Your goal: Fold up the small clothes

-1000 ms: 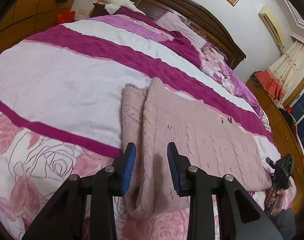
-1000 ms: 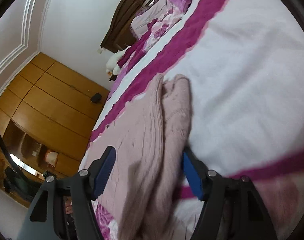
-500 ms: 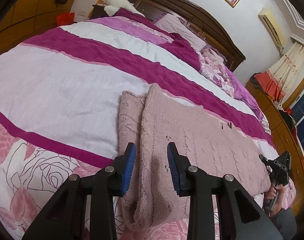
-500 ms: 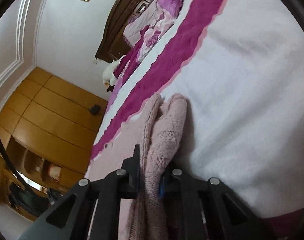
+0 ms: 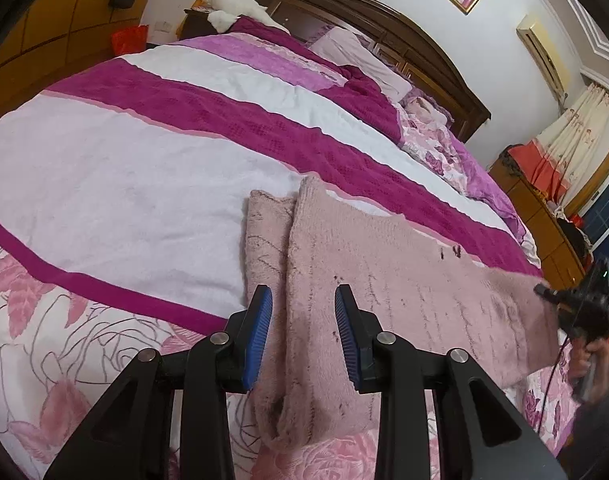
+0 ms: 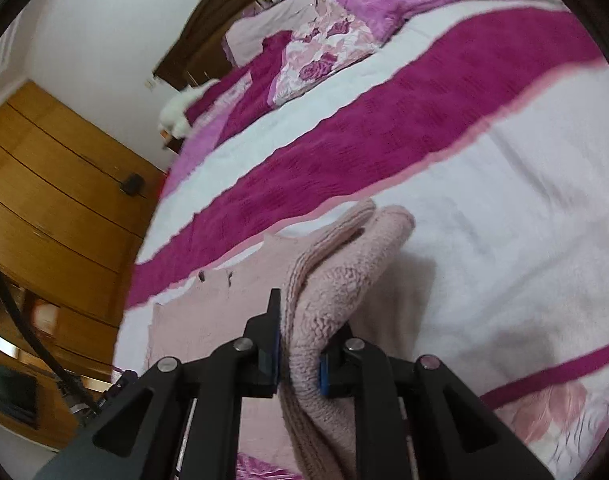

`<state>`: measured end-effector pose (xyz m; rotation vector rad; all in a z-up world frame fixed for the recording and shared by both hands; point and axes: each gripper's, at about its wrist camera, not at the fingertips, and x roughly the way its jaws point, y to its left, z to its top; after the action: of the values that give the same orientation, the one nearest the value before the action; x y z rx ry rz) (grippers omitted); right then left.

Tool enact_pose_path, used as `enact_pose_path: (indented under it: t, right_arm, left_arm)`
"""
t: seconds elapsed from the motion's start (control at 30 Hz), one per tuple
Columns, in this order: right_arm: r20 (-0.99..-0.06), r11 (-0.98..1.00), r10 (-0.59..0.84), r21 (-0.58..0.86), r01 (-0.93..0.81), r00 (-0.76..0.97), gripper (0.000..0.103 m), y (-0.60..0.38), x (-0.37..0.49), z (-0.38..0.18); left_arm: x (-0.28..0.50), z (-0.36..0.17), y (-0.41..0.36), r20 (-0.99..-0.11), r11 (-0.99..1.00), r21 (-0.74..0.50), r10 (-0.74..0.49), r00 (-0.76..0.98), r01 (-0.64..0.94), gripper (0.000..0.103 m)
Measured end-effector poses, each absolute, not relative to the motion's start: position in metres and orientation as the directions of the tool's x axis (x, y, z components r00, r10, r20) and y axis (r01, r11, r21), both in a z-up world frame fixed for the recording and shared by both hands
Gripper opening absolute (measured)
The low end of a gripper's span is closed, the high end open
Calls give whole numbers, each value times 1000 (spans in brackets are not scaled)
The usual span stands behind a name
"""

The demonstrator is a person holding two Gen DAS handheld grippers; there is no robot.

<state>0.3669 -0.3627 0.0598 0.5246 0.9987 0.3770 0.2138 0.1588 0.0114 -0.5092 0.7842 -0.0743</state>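
A pale pink knitted sweater lies spread on the bed, one sleeve folded in along its left side. My left gripper is open, its blue pads straddling the sweater's folded left edge near the hem. My right gripper is shut on the sweater's bunched right edge and lifts it off the bedspread. The right gripper also shows in the left wrist view, at the sweater's far right edge.
The bedspread has white and magenta stripes with a rose print near the front. Pillows and a dark wooden headboard are at the far end. Wooden wardrobes stand beside the bed.
My right gripper closed on the sweater's right edge and has lifted it. My left gripper stays open over the left edge, barely moved.
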Motion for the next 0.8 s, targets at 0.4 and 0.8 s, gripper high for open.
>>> enact_pose_path:
  t: [0.4,0.8]
  right_arm:
    - [-832,921,371,385,-53,412,13,-168,359,103]
    - [-876,933,358,323,-158,323,13,10,337,25]
  left_arm:
    - [202,7,191,-694,876,-459,-252,675,-145,8]
    - [206,-1,203,-732,876,-453,-259,630,-167,8]
